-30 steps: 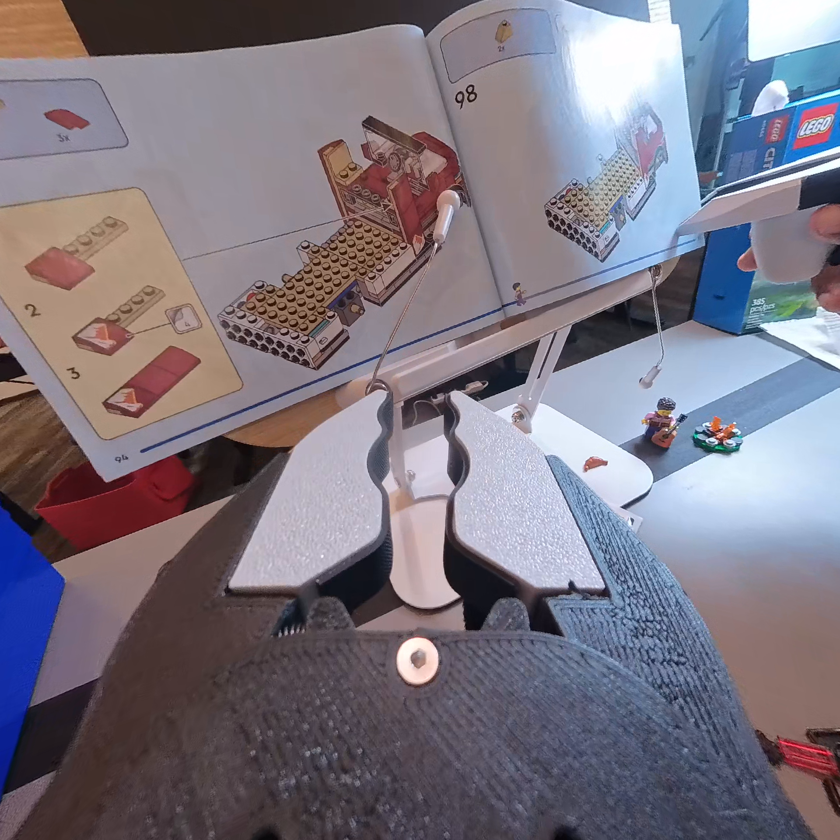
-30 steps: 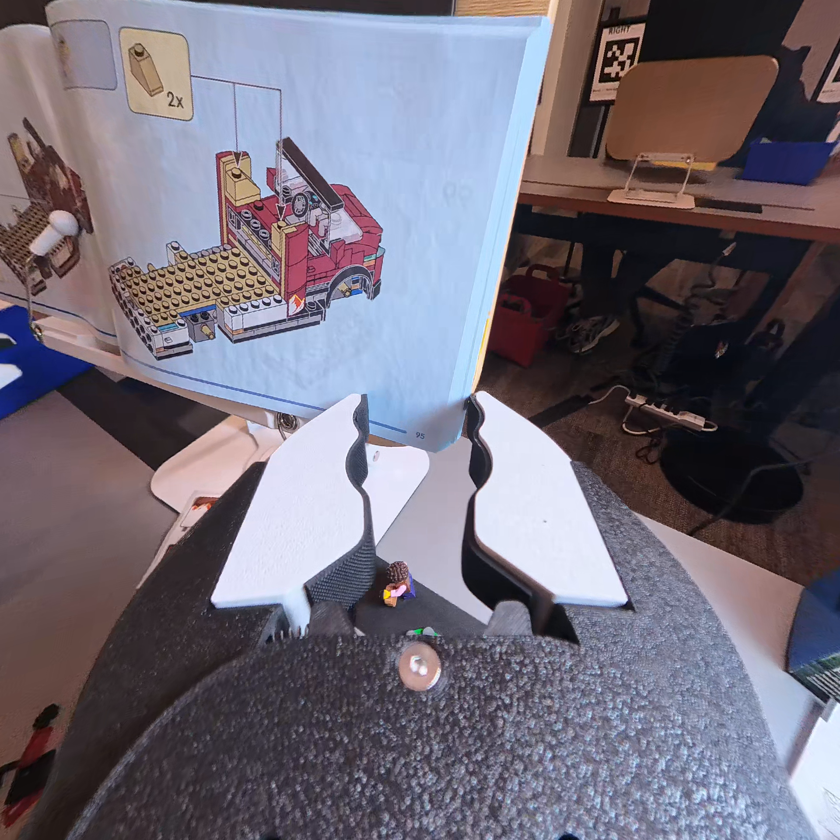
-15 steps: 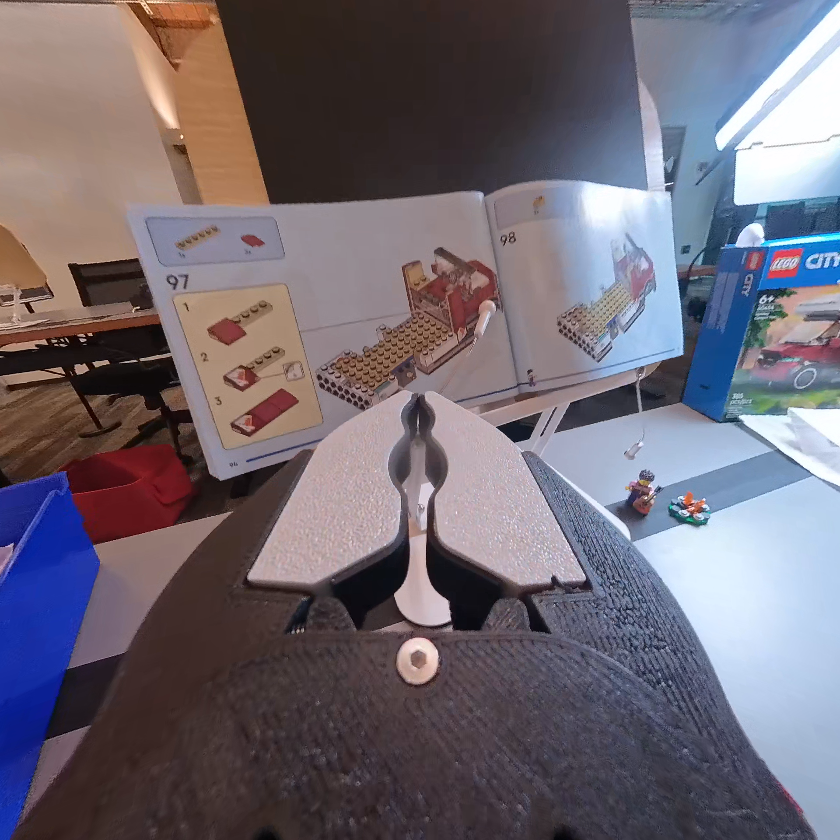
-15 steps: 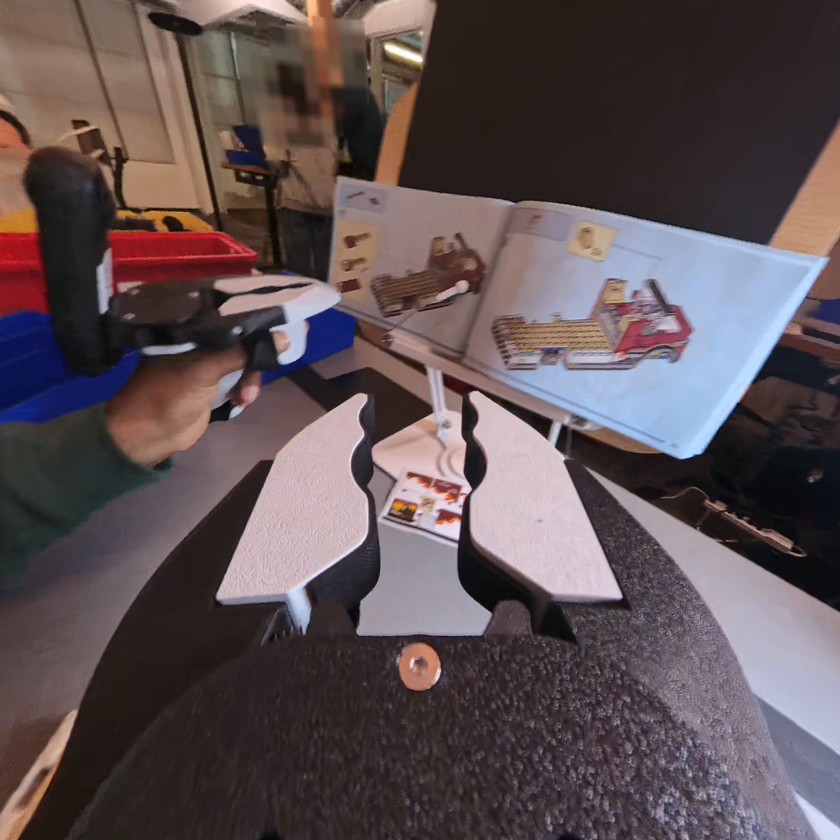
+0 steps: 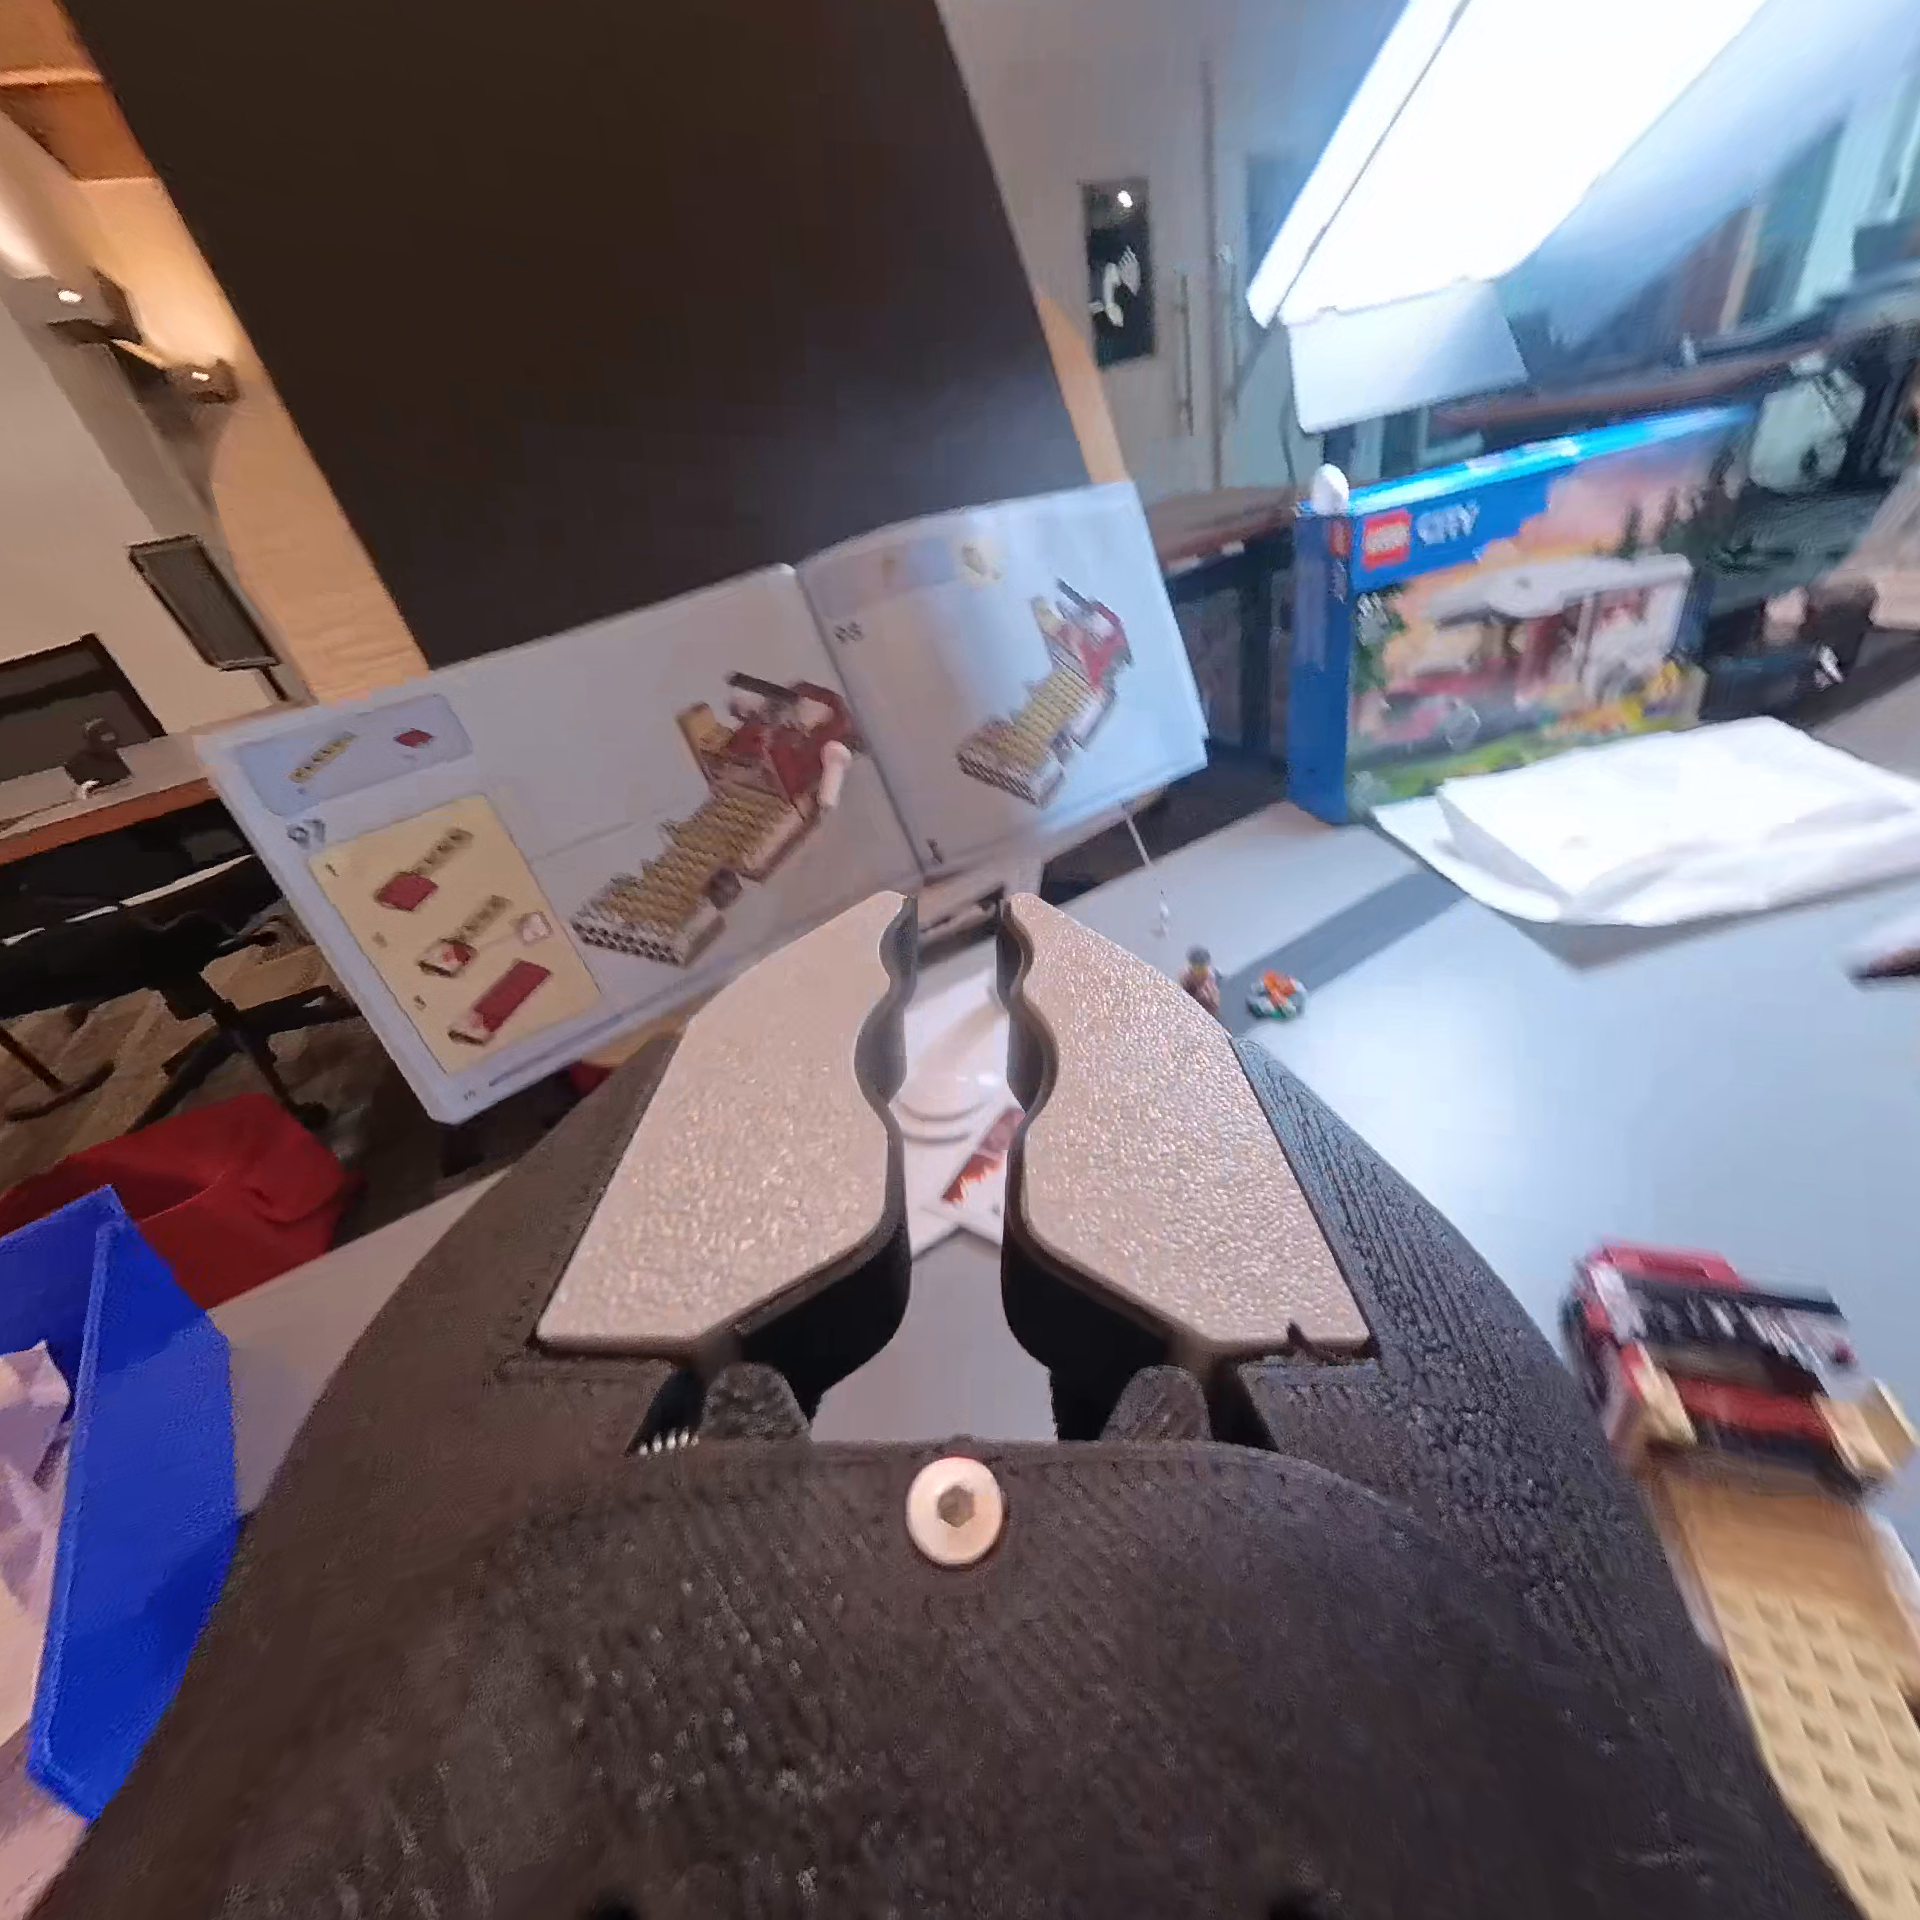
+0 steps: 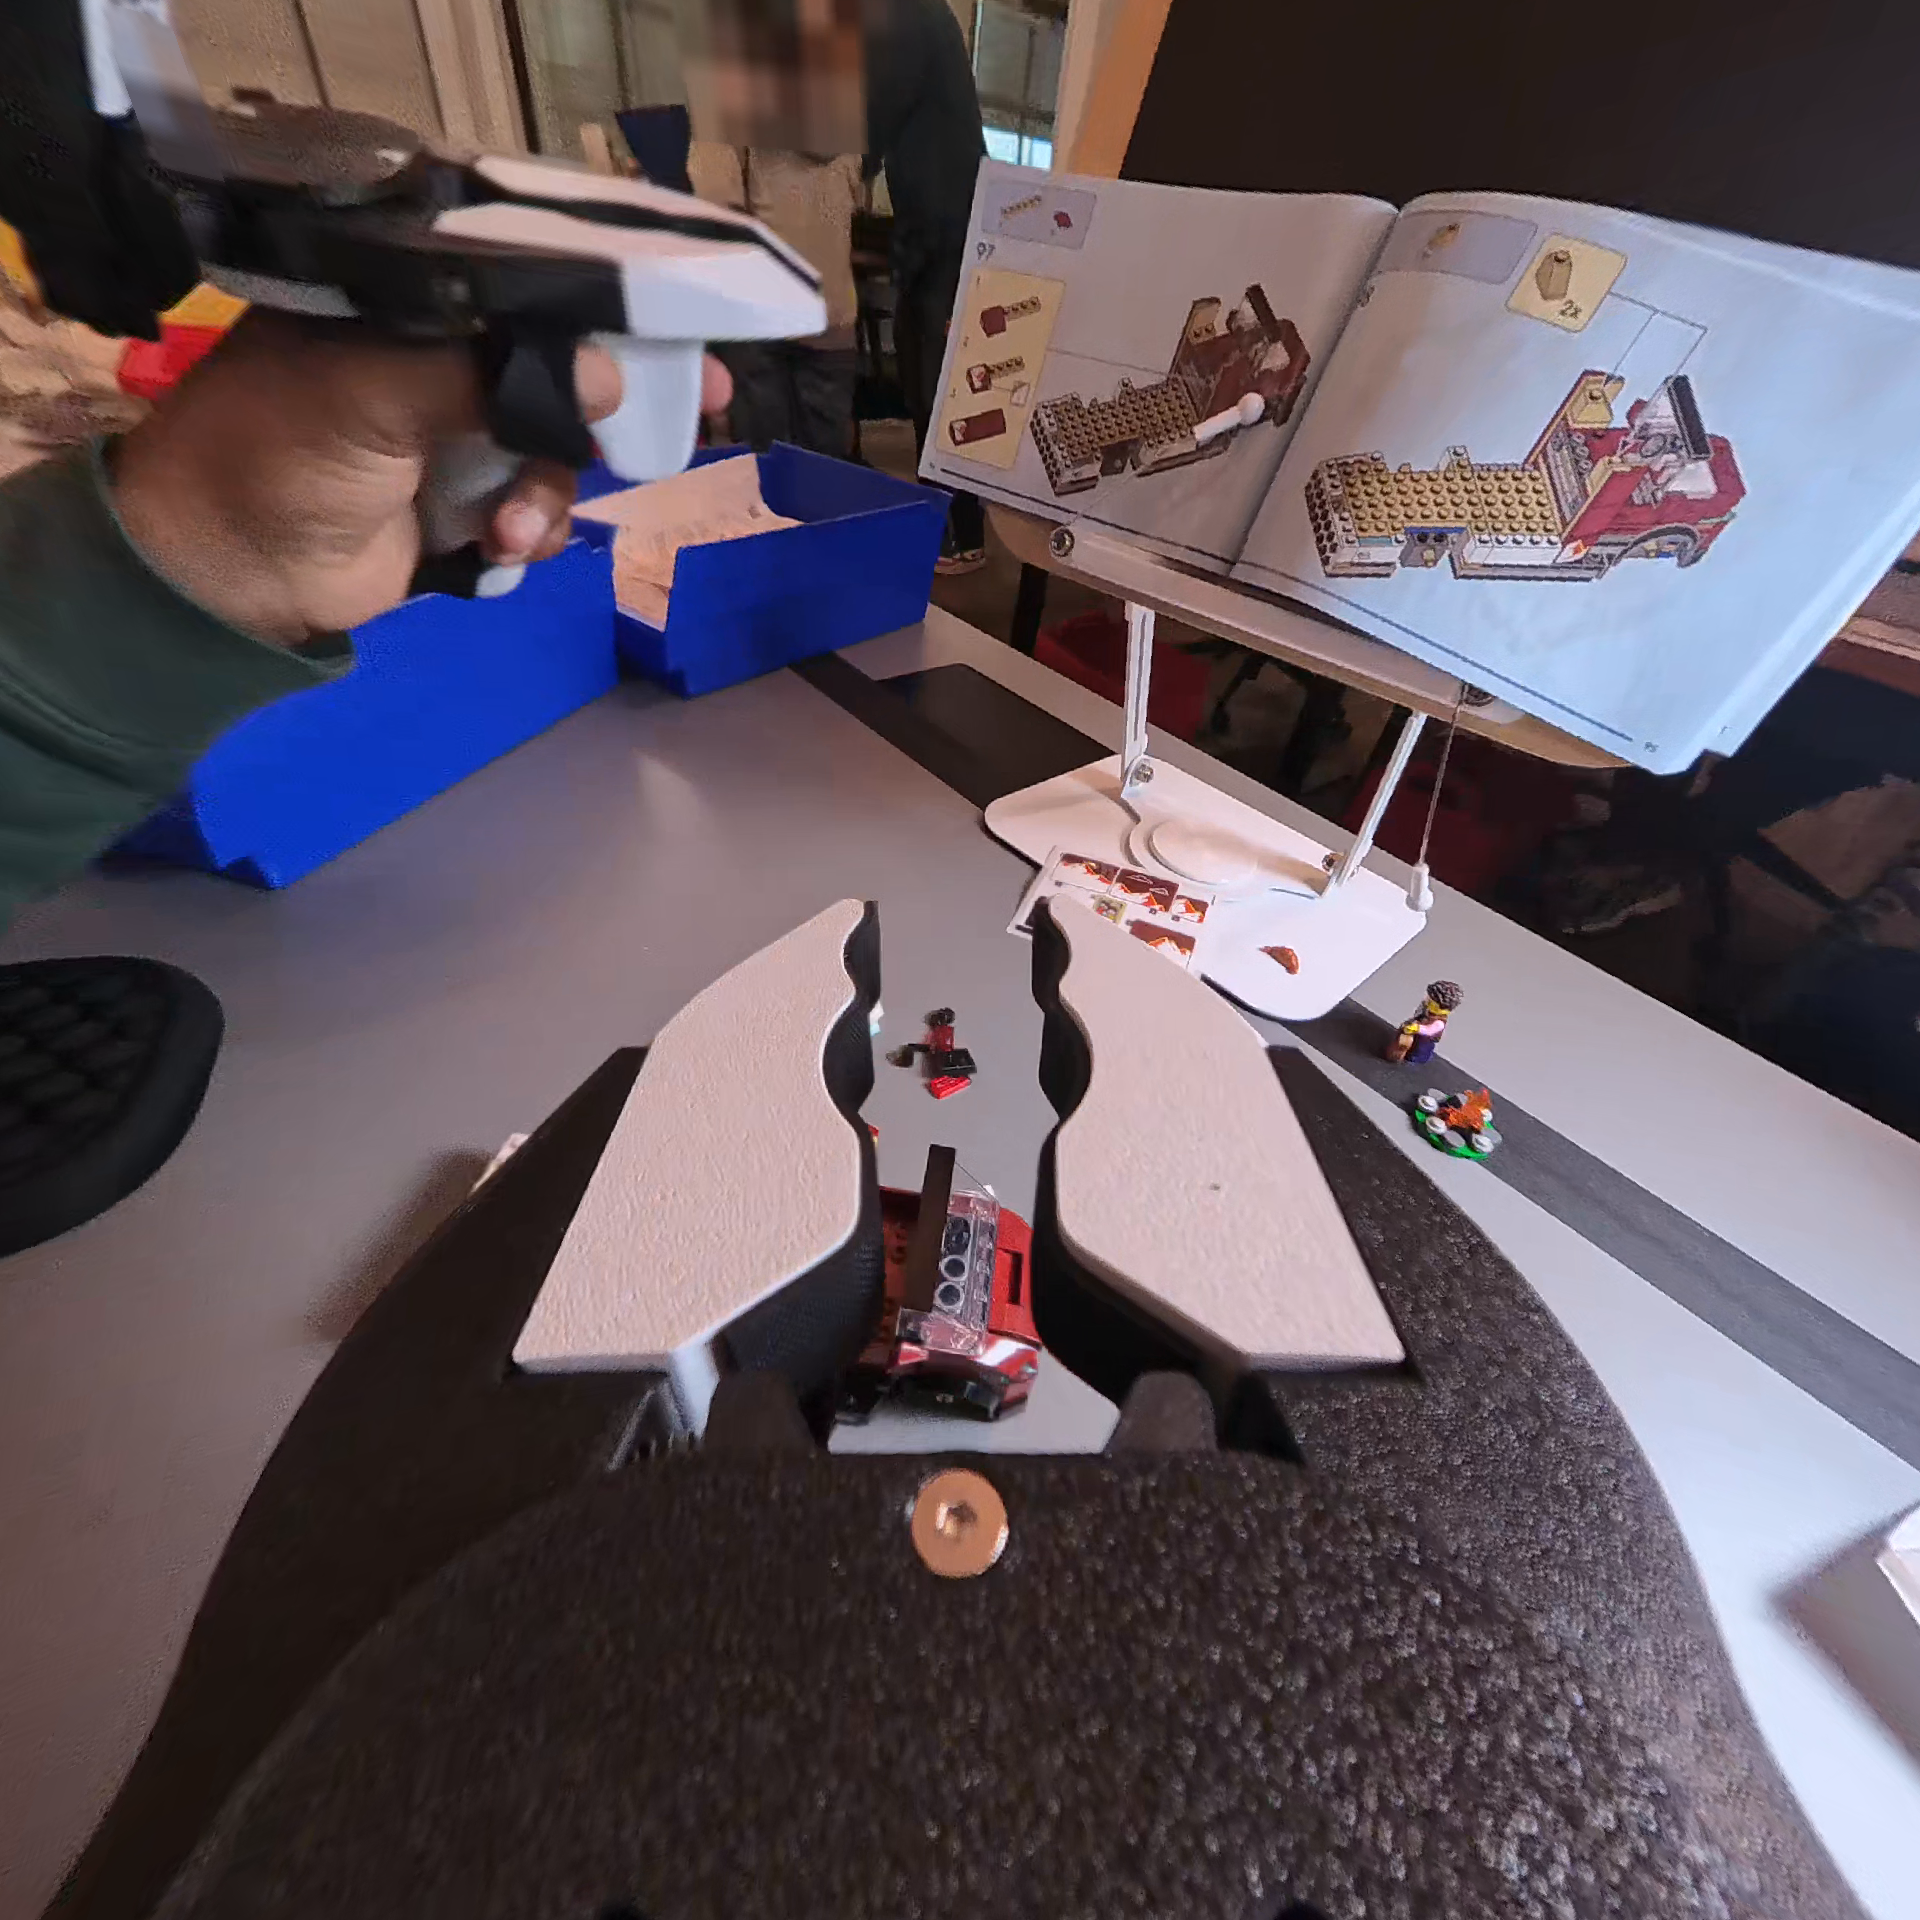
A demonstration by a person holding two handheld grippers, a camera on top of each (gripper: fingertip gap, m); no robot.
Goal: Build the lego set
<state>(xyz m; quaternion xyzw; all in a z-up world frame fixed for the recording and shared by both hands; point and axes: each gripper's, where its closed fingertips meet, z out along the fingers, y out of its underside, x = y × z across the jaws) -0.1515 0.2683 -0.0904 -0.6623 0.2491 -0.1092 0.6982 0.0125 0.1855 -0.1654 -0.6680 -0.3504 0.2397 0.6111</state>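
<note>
— Where's the build right now?

— The half-built red truck (image 6: 951, 1283) sits on the grey surface (image 6: 582, 935), directly under the right gripper (image 6: 951, 930); its cab and clear windshield show between the two fingers. In the left wrist view the same model lies blurred at the lower right, tan bed toward the camera.

— Is either gripper holding anything?

— No. The right gripper's jaws stand apart with nothing between them. The left gripper (image 5: 951, 914) has a narrow gap and is empty too, raised above the surface and aimed at the instruction booklet (image 6: 1455, 436) on its white stand (image 6: 1226, 894).

— So which step is this?

— My guess is checking the manual between placements. A few small red and black pieces (image 6: 940, 1055) lie just beyond the truck, near the sticker sheet (image 6: 1127, 899).

— And next?

— Probably lowering one gripper onto a loose piece, closing on it squarely, while the other steadies the truck. The pieces are tiny, so alignment matters.
</note>
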